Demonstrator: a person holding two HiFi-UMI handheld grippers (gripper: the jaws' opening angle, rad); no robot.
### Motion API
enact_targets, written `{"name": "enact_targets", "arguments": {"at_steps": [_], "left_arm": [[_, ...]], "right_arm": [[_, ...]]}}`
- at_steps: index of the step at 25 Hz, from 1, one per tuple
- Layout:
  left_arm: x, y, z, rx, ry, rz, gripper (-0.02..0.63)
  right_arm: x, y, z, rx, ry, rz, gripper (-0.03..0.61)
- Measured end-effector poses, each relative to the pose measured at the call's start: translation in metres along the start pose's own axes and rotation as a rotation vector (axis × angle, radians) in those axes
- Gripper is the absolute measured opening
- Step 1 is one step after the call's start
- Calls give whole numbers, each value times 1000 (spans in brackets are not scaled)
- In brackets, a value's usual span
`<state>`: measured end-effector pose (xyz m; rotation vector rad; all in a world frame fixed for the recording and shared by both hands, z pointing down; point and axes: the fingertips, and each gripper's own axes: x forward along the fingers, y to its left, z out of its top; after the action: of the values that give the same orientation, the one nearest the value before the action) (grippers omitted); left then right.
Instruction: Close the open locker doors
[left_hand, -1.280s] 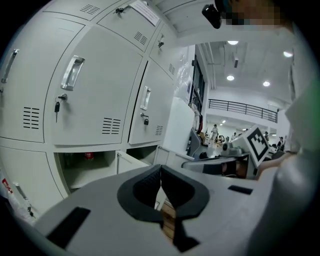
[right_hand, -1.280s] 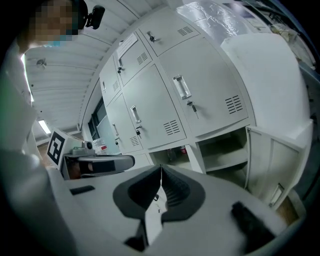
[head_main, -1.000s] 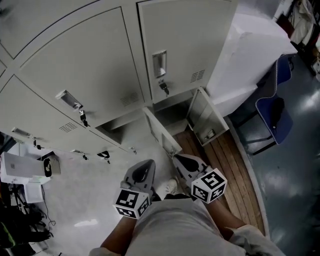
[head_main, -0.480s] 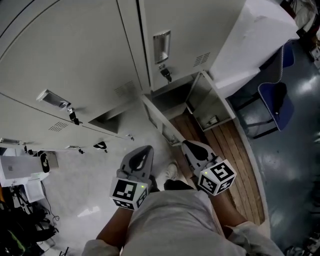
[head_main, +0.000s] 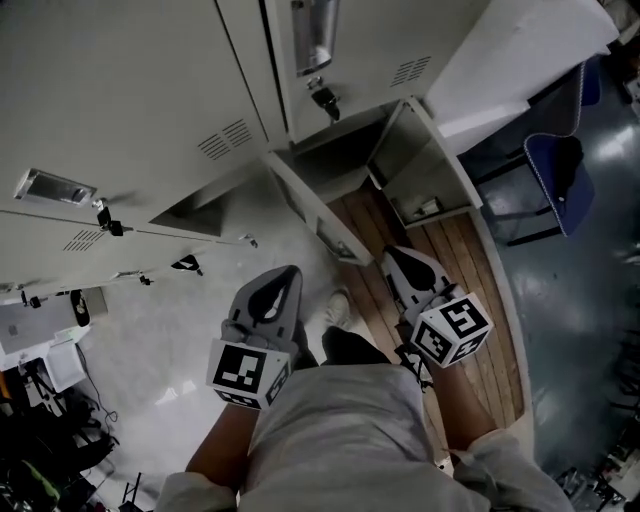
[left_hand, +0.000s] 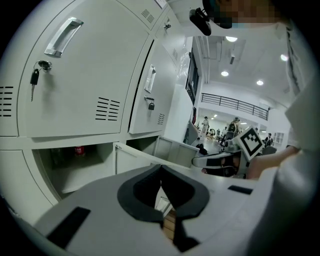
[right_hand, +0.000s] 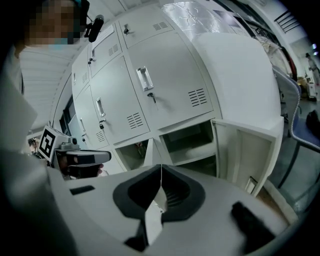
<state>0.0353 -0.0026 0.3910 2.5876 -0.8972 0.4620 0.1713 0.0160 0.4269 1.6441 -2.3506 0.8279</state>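
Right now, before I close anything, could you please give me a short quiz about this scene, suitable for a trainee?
1. True or false: the left claw and the right claw are both wide open.
2. The open locker doors are in which row? A) top B) middle C) bottom
3. Fill in: a ___ hangs from the lock of the closed door just above them.

Key: 1. False, both are shut and hold nothing. 2. C. 3. key.
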Motion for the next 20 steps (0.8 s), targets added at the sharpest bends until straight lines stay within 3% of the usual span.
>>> {"name": "enact_targets", "arguments": {"at_steps": [20], "left_arm": [[0, 7, -32, -21, 38, -1, 15]], "right_arm": [[28, -13, -27, 2, 61, 47, 28]]}}
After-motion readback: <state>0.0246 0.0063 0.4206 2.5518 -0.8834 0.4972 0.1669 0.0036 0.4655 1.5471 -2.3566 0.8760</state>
